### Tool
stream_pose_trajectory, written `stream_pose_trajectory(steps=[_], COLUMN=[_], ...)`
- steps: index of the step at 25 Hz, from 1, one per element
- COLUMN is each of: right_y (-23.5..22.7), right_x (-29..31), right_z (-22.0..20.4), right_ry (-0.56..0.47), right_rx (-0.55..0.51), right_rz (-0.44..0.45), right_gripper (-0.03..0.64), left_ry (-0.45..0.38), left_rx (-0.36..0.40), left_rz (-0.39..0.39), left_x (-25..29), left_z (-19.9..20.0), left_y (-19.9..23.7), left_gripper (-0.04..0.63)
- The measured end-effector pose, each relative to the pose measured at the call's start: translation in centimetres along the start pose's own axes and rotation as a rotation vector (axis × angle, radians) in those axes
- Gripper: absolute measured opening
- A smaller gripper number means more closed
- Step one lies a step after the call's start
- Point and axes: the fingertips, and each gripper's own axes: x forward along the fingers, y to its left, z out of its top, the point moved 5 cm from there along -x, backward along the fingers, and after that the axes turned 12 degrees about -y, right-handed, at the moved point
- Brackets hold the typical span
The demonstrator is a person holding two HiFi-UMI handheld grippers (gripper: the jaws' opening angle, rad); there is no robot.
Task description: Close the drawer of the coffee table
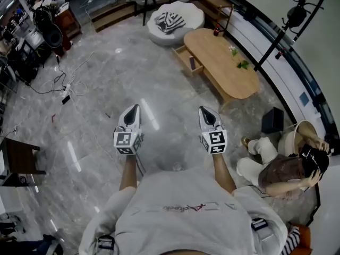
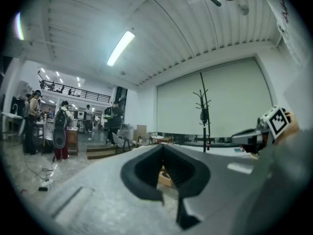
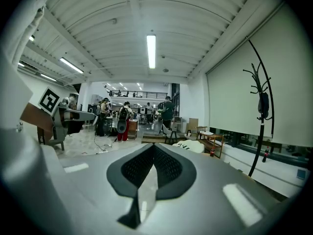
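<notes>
**Grippers.** The left gripper [image 2: 163,147] has its jaws closed, with the black ribbed pads meeting at the tips and nothing between them. Only a narrow slit remains behind the tips. The right gripper [image 3: 154,146] is closed in the same way and is also empty. Both are held side by side at about waist height, pointing roughly level, and neither touches any object.

**Task object.** The coffee table [image 1: 228,70] stands well ahead of the grippers, offset to the right. Its top is light wood, elongated, with rounded ends. The drawer [image 1: 187,62] is a shallow wooden box that stands pulled out of the long side facing the open floor. A small dark item lies inside it; what it is cannot be made out.

**Surfaces.** The floor [image 1: 106,73] is polished grey marble with pale veining and shows glossy reflections of the lamps.

**Clearances.**
- The floor between the grippers and the drawer front is unobstructed.
- A white rounded pouf [image 1: 188,12], with a striped cloth on it, sits just beyond the table's far end.
- A black coat stand [image 1: 289,23] rises behind the table, by the window wall.
- A black box [image 1: 272,120] stands near the table's near end.
- A seated person [image 1: 276,169] is close to the right gripper's outer side.
- Loose cables [image 1: 64,86] lie on the floor far to the left.
</notes>
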Motion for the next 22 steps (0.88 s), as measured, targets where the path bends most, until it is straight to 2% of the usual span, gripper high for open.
stream_pose_trajectory(steps=[10,22], right_y=[-1.6,-2.0], right_x=[1.3,6.6], right_z=[-1.0,-2.8], right_ry=[0.0,0.012], right_rx=[0.012,0.017], right_rz=[0.026,0.063], right_gripper=[0.006,0.006], left_ry=[0.031,0.043], left_rx=[0.01,0.018], left_rz=[0.015,0.031], left_x=[0.9,4.0], left_z=[-1.1,-3.1], left_y=[-0.8,2.4], left_gripper=[0.003,0.003])
